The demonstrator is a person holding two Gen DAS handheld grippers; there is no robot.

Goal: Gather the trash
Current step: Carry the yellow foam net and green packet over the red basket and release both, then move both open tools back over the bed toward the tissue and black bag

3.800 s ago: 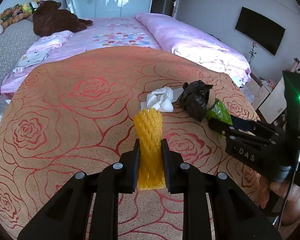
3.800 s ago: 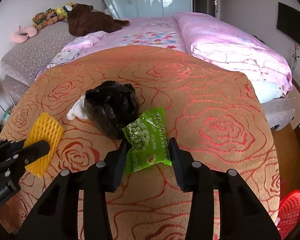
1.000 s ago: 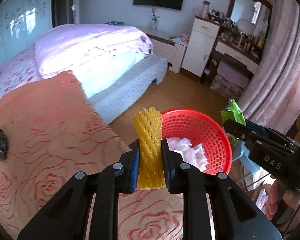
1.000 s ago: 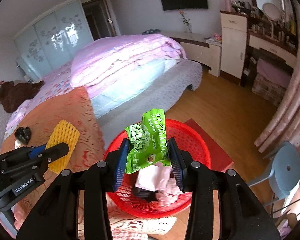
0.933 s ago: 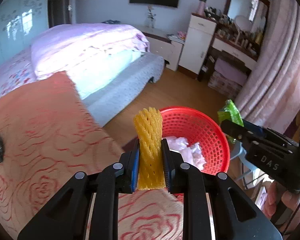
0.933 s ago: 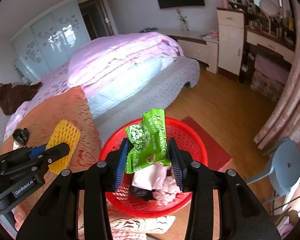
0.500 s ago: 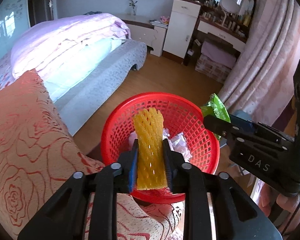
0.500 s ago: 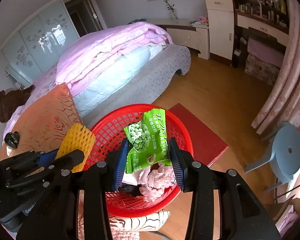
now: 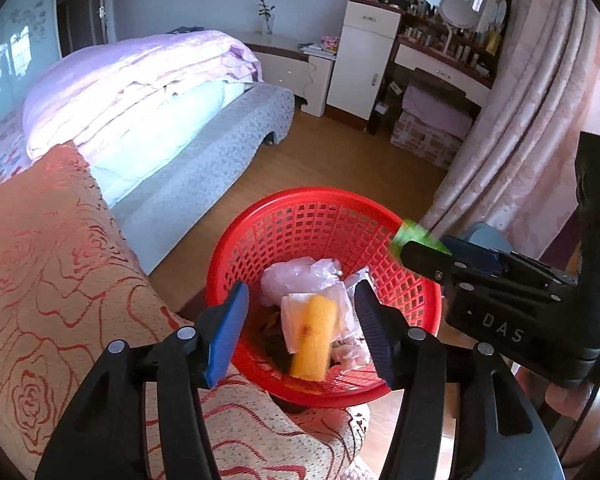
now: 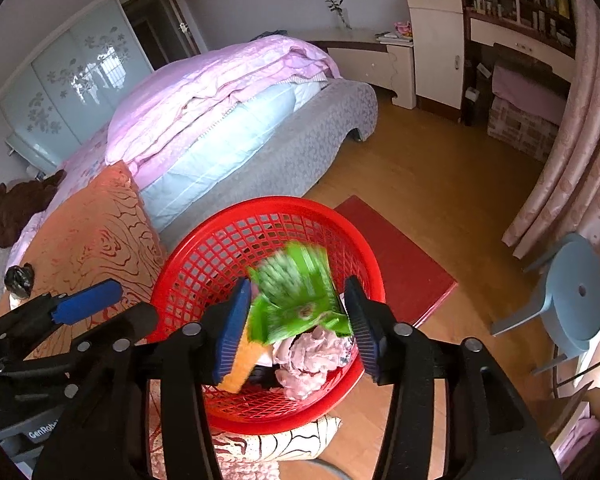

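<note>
Yellow foam netting, one piece (image 9: pixel 311 336), shows blurred between the spread blue pads of the left tool (image 9: pixel 300 334), touching neither pad; it is over the paper wads in the one red basket (image 9: pixel 300 216). That tool's jaws have just been opening, and the net sleeve is loose between them. In the right wrist view the same yellow piece (image 10: pixel 242 364) lies low at the near left of the basket (image 10: pixel 204 256), partly behind a blue pad.

One green snack packet (image 10: pixel 296 300), glossy and printed, is smeared with motion between the pads of the right tool (image 10: pixel 296 316); these jaws too have just been opening, the packet no longer pinched and sitting above the basket's contents. From the left wrist view only a green corner of it (image 9: pixel 414 236) peeps over the right tool's black finger.

Inside the basket, a round plastic lattice tub, lie several crumpled pale pink and white tissues (image 10: pixel 312 356); their count cannot be told.

The basket stands on wooden floor (image 10: pixel 428 184) against the corner of a bed cover (image 9: pixel 52 264) woven in orange with red roses. One small black crumpled bag (image 10: pixel 19 279) rests far off on that cover. One red mat (image 10: pixel 400 260) lies just beyond the basket, one blue plastic stool (image 10: pixel 576 292) further right.
</note>
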